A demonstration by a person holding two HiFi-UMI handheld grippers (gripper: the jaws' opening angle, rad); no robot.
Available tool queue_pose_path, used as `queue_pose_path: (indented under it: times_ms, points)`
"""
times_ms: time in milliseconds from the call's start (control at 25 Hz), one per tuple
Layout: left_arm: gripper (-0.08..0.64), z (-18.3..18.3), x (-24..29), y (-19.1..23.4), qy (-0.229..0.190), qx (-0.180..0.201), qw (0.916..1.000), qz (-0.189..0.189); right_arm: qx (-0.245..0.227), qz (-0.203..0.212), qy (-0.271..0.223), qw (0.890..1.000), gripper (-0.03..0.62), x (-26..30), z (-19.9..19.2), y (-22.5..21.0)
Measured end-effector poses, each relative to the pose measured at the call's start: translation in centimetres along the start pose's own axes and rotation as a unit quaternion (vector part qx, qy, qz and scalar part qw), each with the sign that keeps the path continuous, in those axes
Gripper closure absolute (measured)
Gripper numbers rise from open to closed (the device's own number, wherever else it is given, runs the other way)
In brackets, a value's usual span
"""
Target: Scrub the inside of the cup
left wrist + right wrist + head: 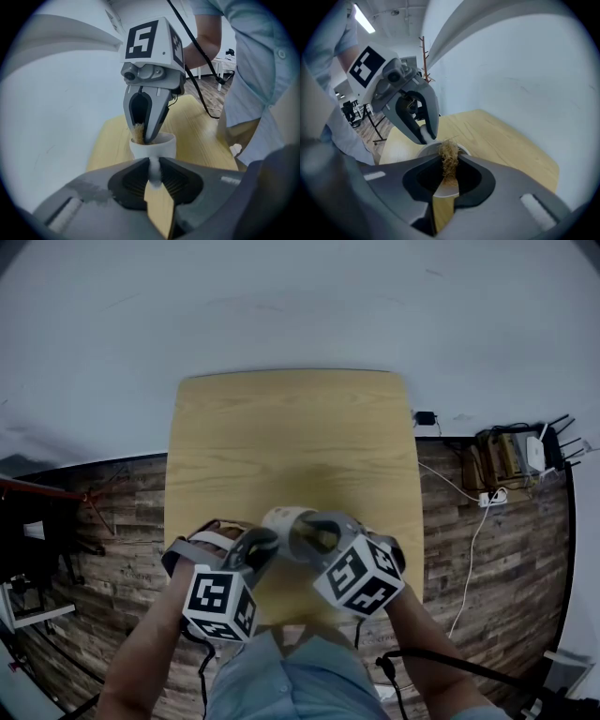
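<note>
Closest to the head camera, low in that view, sit the two marker cubes, with the person's shirt beneath them. On the left, the left gripper has its jaws closed to a narrow gap on the white handle of the cup; its own view shows the handle pinched between the pads and the cup standing just beyond the jaws. From above, the cup lies between the two grippers over the near part of the table, its mouth tipped toward the right gripper (whether its base rests on the wood I cannot tell).

Inside the cup is the lower end of a tan, fibrous scrubber: in the left gripper view it dips below the rim at the left side of the mouth, along with the tips of the right gripper. What else the cup holds cannot be made out.

On the right, the right gripper has its jaws nearly together, clamped on the scrubber, whose frayed strands stick up between the pads. Just past them is the cup rim, and the left gripper reaches down to it from the upper left.

Further right, beyond the table edge, a box with white cables sits on the plank floor
</note>
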State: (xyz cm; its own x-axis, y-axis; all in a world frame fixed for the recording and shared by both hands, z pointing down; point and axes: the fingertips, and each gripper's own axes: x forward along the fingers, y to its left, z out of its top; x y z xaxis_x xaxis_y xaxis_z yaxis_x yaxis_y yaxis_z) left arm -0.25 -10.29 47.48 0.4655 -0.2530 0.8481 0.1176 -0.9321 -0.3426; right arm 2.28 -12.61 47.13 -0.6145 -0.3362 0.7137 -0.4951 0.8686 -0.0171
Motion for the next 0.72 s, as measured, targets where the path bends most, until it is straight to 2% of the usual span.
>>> queue_pose_path:
  times_ms: [200,440,600,720]
  points:
    - [0.466,0.3,0.0,0.0,0.001,0.003,1.0,0.004,-0.037,-0.023,0.032,0.999,0.534,-0.1,-1.0,-0.2]
    - [0.466,0.7,0.0,-0.1,0.002,-0.002,0.9999,0.01,-0.041,-0.014,0.063,0.997,0.534,-0.3,-3.1,0.4]
    - [0.466,0.9,0.0,0.0,0.005,-0.002,0.9999,0.013,-0.028,0.006,0.075,0.997,0.534,-0.6,-4.1,1.2]
    - [0.466,1.0,0.2,0.0,0.008,0.0,0.9998,0.016,0.015,0.042,0.063,0.997,0.534,-0.8,-3.9,2.1]
